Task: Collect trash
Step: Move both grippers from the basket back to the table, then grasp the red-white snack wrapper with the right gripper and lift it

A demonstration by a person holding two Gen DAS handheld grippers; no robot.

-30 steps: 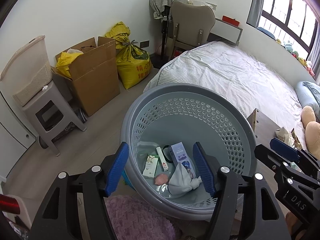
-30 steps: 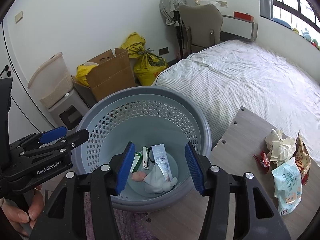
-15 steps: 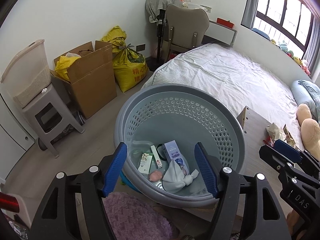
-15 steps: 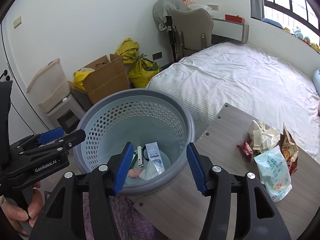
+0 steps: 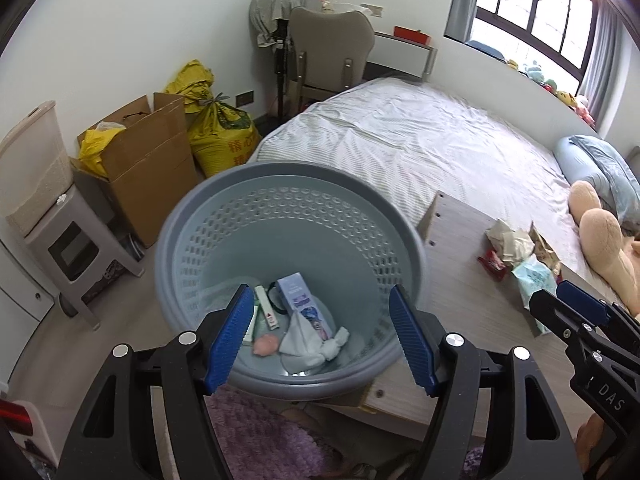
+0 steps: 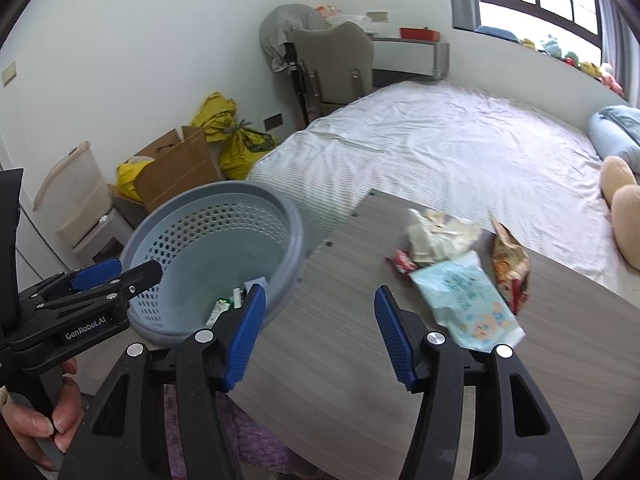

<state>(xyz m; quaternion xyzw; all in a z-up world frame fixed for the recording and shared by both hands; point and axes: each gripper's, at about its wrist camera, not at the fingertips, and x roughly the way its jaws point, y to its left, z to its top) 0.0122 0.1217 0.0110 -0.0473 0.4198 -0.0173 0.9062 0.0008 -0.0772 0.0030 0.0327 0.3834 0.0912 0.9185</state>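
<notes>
A grey perforated basket (image 5: pixel 288 184) (image 6: pixel 224 200) stands at the left end of a wooden table (image 6: pixel 360 360). It holds a blue box (image 5: pixel 298 298), a white knotted bag (image 5: pixel 312 346), a pink lump and small packets. Loose trash lies on the table: crumpled paper (image 6: pixel 436 232), a light blue wipes pack (image 6: pixel 464 300), a red wrapper (image 6: pixel 402 260) and an orange snack bag (image 6: pixel 510 264). My left gripper (image 5: pixel 320 332) is open and empty over the basket. My right gripper (image 6: pixel 320 334) is open and empty above the table, left of the trash.
A bed (image 6: pixel 440 148) lies behind the table with a plush toy (image 6: pixel 624 204) at its right. A cardboard box (image 5: pixel 148 164), yellow sacks (image 5: pixel 220 132), a stool with a bin (image 5: pixel 68 240) and a chair (image 5: pixel 332 52) stand along the wall. A purple rug (image 5: pixel 256 436) lies below.
Both grippers swung right. The right one left the basket and now faces the table with the trash pile. The basket slid left in both views. Both stayed open.
</notes>
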